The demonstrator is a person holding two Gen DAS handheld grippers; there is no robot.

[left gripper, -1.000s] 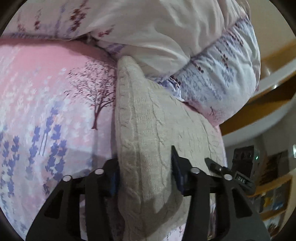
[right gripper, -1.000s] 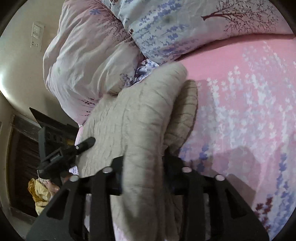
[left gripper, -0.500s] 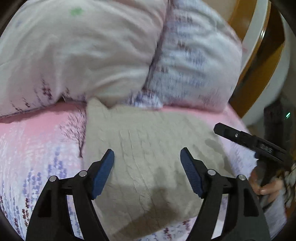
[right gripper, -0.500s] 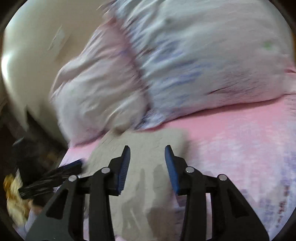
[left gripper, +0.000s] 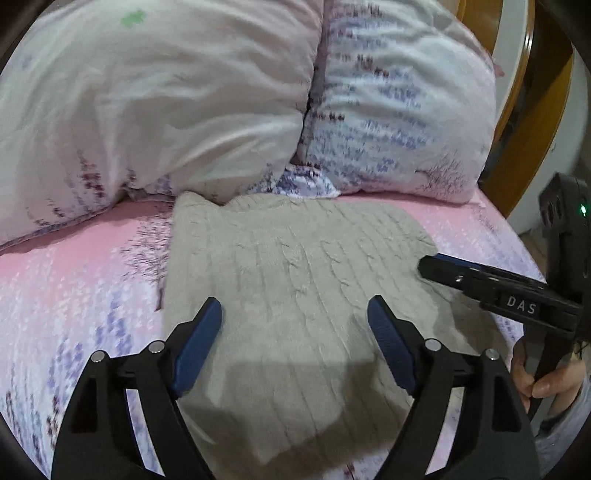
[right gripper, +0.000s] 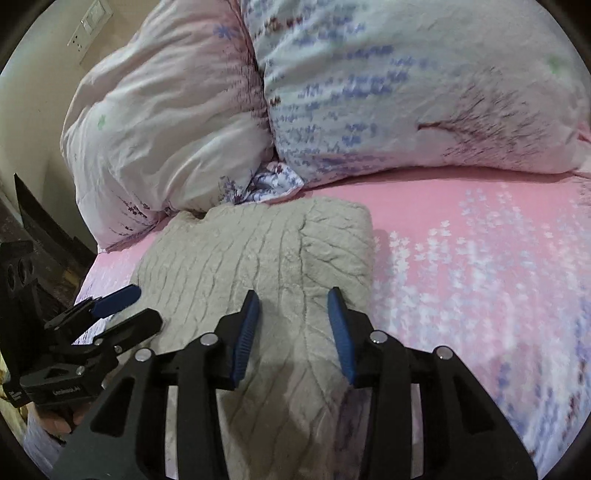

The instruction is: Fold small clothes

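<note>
A beige cable-knit sweater [left gripper: 291,291] lies folded flat on the pink floral bedsheet [left gripper: 74,280], its far edge against the pillows. It also shows in the right wrist view [right gripper: 258,254]. My left gripper [left gripper: 295,325] is open and empty, held above the sweater's near part. My right gripper [right gripper: 293,306] is open and empty above the sweater's right part. The right gripper's fingers [left gripper: 480,277] reach in from the right in the left wrist view. The left gripper's fingers [right gripper: 118,299] show at the left in the right wrist view.
Two large floral pillows [left gripper: 166,96] [left gripper: 399,110] lie at the head of the bed behind the sweater. A wooden headboard [left gripper: 524,92] stands at the far right. A cream wall with a switch plate [right gripper: 90,22] is at the upper left of the right wrist view.
Both grippers have let go of the sweater, opened and pulled back above it. The sweater has dropped from its held-up fold and lies flat on the bed.
</note>
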